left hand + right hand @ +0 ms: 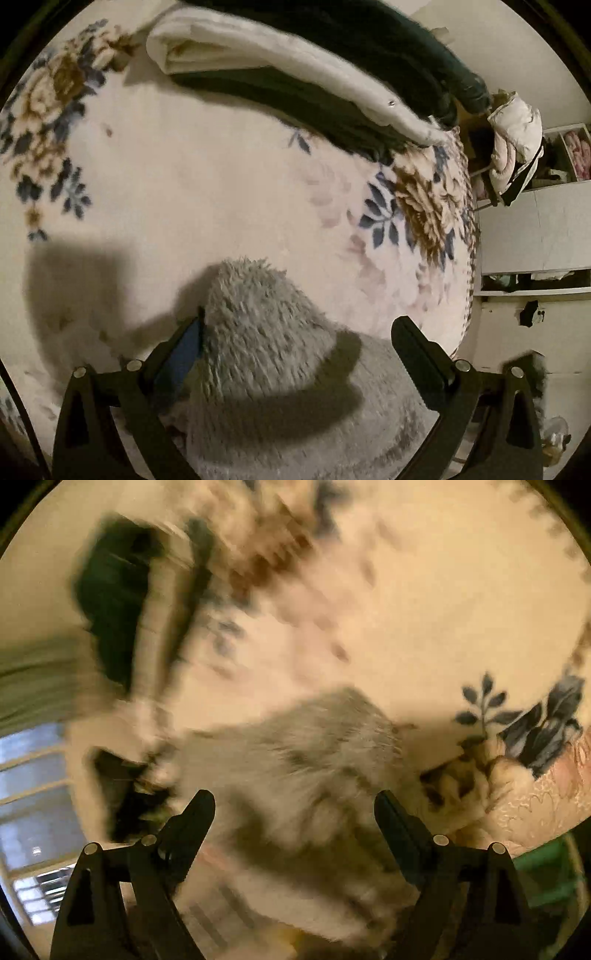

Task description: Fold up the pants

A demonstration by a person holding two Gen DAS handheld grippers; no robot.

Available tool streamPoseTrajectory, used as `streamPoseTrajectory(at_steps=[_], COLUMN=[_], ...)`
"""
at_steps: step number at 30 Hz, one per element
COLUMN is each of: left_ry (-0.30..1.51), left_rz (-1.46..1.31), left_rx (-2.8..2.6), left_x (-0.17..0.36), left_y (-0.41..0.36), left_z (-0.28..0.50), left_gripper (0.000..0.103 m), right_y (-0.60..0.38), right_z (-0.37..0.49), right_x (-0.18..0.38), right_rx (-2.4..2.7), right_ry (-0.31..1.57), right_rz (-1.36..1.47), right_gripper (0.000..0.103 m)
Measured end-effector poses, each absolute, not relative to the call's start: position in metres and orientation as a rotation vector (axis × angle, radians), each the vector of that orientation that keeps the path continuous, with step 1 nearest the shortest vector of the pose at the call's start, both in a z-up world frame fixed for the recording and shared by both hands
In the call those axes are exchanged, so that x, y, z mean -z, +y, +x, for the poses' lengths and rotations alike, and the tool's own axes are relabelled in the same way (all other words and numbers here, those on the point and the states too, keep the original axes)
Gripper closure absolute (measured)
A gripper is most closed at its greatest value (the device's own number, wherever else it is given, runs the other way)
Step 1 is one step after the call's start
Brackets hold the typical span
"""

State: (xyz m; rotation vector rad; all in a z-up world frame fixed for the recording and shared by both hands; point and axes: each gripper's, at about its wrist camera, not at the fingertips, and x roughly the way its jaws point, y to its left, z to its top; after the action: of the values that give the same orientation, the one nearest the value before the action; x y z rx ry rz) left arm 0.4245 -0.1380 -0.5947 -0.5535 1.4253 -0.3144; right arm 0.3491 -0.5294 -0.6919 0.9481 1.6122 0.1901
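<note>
Fluffy grey pants point(280, 369) are seen bunched on the floral bed point(207, 192) between the spread jaws of both the left hand-held gripper point(299, 325) and right hand-held gripper point(295, 805), neither gripping, so folding is judged largely outstanding.

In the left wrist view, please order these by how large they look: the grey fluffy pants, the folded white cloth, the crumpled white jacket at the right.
1. Grey fluffy pants, though nearness to the camera enlarges them.
2. Folded white cloth.
3. Crumpled white jacket, clearly smallest and farthest away.

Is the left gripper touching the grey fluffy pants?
Touching: the left wrist view shows the left gripper's left finger pressed against the grey pants.
</note>
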Motion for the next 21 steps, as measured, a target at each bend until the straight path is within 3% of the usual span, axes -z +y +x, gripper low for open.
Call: streamPoseTrajectory(at_steps=[2, 4, 5, 7, 9, 15, 17, 18, 19, 20, 21], left_ry=[1.451, 1.443, 1.436, 1.408, 1.416, 1.493, 1.482, 1.467, 1.454, 1.432, 1.413], left_rz=[-0.551, -0.585, -0.598, -0.604, -0.605, -0.66, -0.684, -0.691, -0.701, -0.719, -0.73], left_rx=[0.362, 0.395, 0.417, 0.436, 0.413, 0.319, 0.309, 0.306, 0.305, 0.308, 0.31], left_x=[0.603, 0.603, 0.602, 0.597, 0.602, 0.635, 0.621, 0.611, 0.604, 0.594, 0.585], left_y=[-0.142, -0.139, -0.138, -0.134, -0.134, -0.131, -0.126, -0.122, -0.12, -0.116, -0.113], left_z=[0.428, 0.428, 0.429, 0.429, 0.432, 0.447, 0.449, 0.448, 0.446, 0.442, 0.438], left_gripper=[0.007, 0.061, 0.069, 0.074, 0.074, 0.071, 0.068, 0.062, 0.047, 0.038, 0.017], right_y=[-0.526, -0.525, -0.529, -0.543, -0.551, -0.553, -0.561, -0.564, -0.568, -0.575, -0.581], right_z=[0.355, 0.361, 0.361, 0.361, 0.369, 0.395, 0.393, 0.391, 0.387, 0.378, 0.37], right_x=[0.708, 0.698, 0.691, 0.68, 0.681, 0.726, 0.72, 0.712, 0.706, 0.691, 0.68], right_rx=[-0.21, -0.197, -0.183, -0.127, -0.077, -0.049, -0.082, -0.113, -0.13, -0.156, -0.176], right_ry=[1.653, 1.642, 1.624, 1.559, 1.497, 1.548, 1.547, 1.54, 1.529, 1.497, 1.474], right_rz=[0.994, 0.924, 0.898, 0.855, 0.797, 0.749, 0.787, 0.817, 0.833, 0.863, 0.88], right_gripper=[0.053, 0.061, 0.063, 0.066, 0.067, 0.066, 0.047, 0.039, 0.024, 0.02, 0.02])
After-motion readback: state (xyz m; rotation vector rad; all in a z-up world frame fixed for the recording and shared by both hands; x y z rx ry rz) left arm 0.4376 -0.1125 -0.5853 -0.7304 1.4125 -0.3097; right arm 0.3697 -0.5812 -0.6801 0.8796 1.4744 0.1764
